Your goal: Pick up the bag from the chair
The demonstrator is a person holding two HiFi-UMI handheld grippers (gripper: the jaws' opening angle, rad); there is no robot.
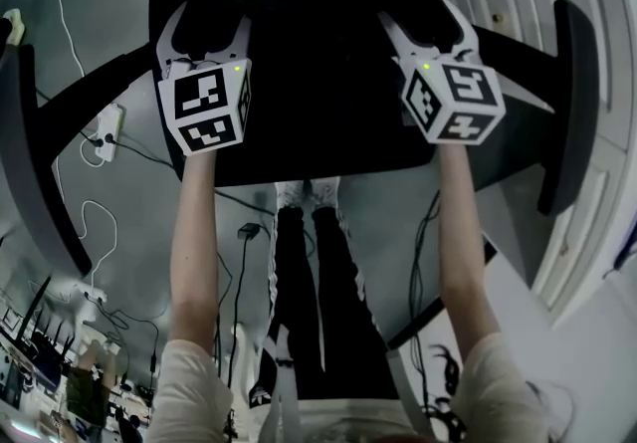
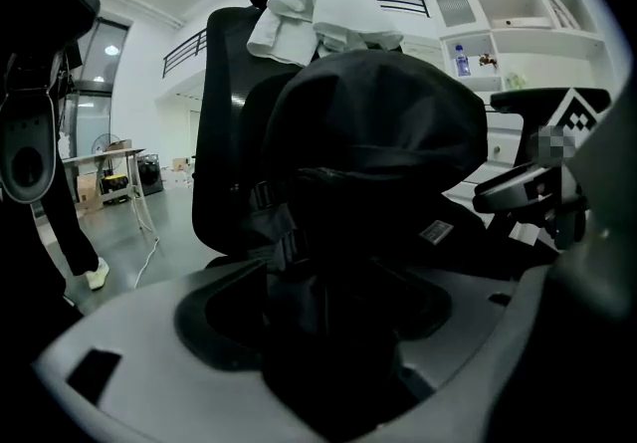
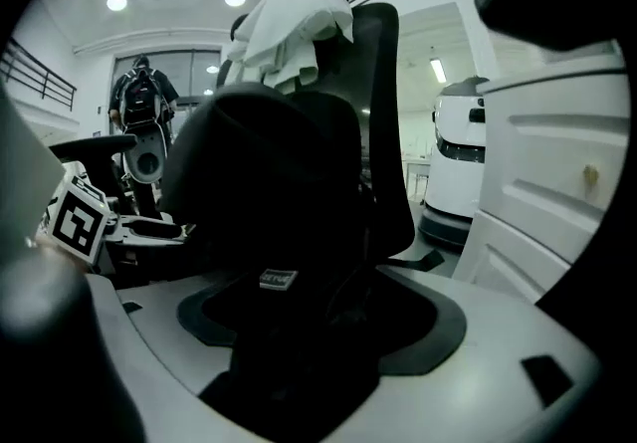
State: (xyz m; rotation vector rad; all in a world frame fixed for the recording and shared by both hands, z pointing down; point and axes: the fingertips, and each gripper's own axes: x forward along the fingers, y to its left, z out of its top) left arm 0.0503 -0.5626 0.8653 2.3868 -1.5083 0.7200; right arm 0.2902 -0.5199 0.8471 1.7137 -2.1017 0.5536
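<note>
Both tongs, left (image 1: 207, 28) and right (image 1: 426, 28), stand spread around the black backpack (image 2: 368, 152), which apparently rests against the office chair (image 2: 221, 122); closing and lifting appear to remain.

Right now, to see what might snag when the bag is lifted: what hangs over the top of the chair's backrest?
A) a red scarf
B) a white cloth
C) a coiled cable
B: a white cloth is draped over the top of the chair, behind the black bag.

Chair armrests (image 1: 572, 103) either side of bag (image 2: 378, 152)
</note>
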